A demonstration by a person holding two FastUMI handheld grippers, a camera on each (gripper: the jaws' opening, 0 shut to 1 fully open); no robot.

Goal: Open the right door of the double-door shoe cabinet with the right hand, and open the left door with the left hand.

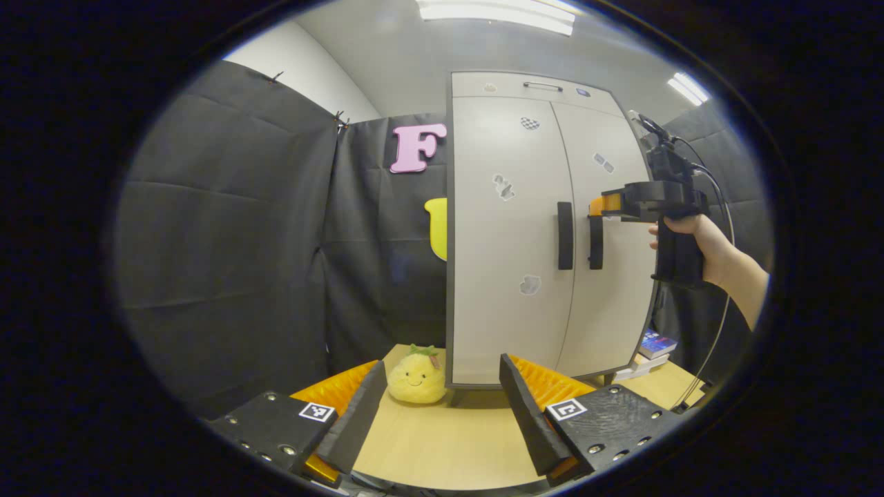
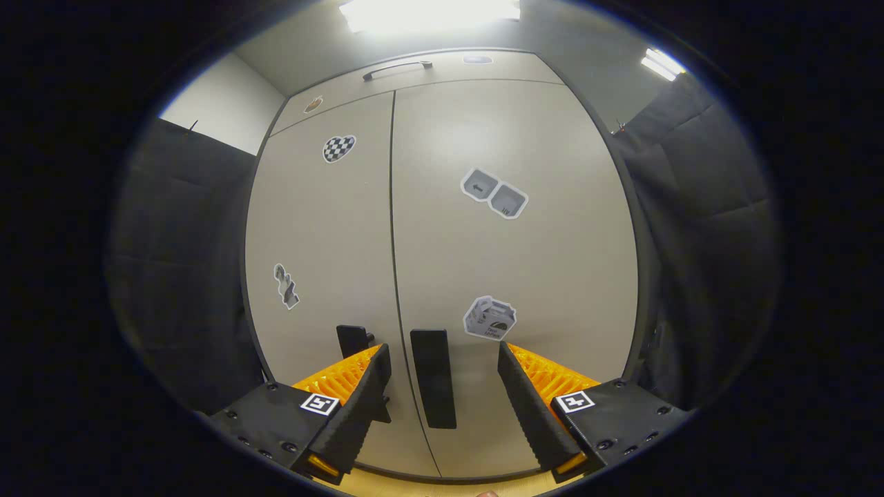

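We see a light wooden table [image 1: 442,442] carrying the shoe cabinet [image 1: 511,241] on its short legs, a yellow pineapple plush toy [image 1: 416,377] just beside the cabinet's left front corner, and a stack of books [image 1: 652,348] at its right side.

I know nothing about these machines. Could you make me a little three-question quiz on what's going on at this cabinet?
1. True or false: both doors of the cabinet are shut.
2. Which handle stands between the open fingers of the right tongs? A) left handle B) right handle C) top drawer handle
3. Fill in: the yellow soft toy sits on the ____, ahead of the open left tongs.

Key: 1 true; 2 B; 3 table.
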